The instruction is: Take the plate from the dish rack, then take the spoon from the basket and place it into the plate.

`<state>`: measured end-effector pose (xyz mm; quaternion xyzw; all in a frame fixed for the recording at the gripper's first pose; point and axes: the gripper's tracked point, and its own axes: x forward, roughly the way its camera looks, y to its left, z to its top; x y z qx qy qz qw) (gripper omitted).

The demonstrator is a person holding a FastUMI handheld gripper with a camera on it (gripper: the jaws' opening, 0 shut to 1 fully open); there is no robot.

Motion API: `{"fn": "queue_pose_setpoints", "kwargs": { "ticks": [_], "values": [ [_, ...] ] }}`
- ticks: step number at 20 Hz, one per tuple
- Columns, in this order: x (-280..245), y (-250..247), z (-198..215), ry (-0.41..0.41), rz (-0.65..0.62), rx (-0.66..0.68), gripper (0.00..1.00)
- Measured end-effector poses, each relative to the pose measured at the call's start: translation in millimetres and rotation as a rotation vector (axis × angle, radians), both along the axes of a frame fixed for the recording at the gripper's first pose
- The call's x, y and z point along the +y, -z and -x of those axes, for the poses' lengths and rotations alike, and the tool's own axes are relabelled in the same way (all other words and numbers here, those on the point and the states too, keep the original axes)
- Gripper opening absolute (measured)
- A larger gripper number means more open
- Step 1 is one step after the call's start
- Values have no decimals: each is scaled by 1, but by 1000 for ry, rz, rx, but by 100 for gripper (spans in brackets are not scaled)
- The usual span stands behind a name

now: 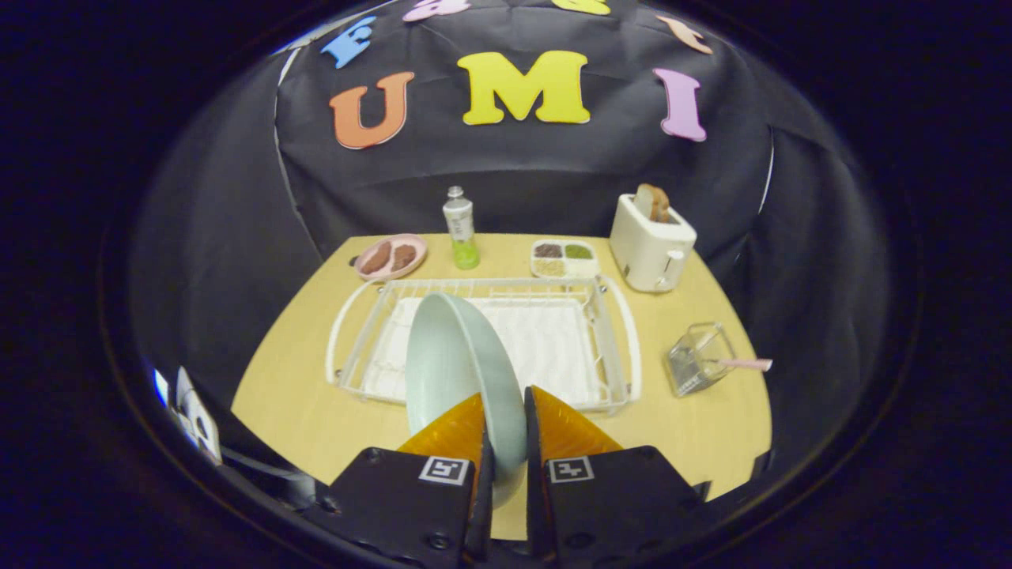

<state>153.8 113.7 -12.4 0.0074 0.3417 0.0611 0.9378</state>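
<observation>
The tool (506, 431) is clamped on the pale green plate (458, 371): both orange fingers (451, 431) press on its rim, one on each face. The plate stands on edge, tilted, in front of the white wire dish rack (624, 332); its lower rim is hidden between the fingers, and it covers part of the rack's near side. A white cloth (553, 348) lies inside the rack.

Near the counter's (292, 395) right edge a clear basket (696, 359) lies tipped on its side, the pink handle of the spoon (747, 364) poking out toward that edge; the spoon's bowl is hard to make out through the plastic.

Along the far edge stand a pink dish (390, 257) with brown pieces on it, a small bottle (460, 227) with green liquid whose label is too small to read, a divided tray (563, 258) of grains, and a cream toaster (651, 241) with bread in its slot. Square black-and-white markers sit on the tool's body; no brand can be read anywhere.
</observation>
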Motion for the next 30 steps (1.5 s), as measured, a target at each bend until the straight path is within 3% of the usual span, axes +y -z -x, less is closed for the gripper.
{"fn": "queue_pose_setpoints", "kwargs": {
  "ticks": [5, 10, 18, 24, 27, 28, 30],
  "values": [
    [-12, 72, 36, 15, -71, 43, 23],
    [-43, 117, 40, 63, -137, 80, 23],
    [-80, 171, 37, -1, -276, 108, 26],
    [-115, 190, 27, 35, -214, 17, 41],
    [-136, 176, 18, 59, -164, -120, 44],
    [-145, 170, 17, 65, -135, -169, 47],
    [-160, 157, 15, 83, -80, -270, 69]
  ]
}}
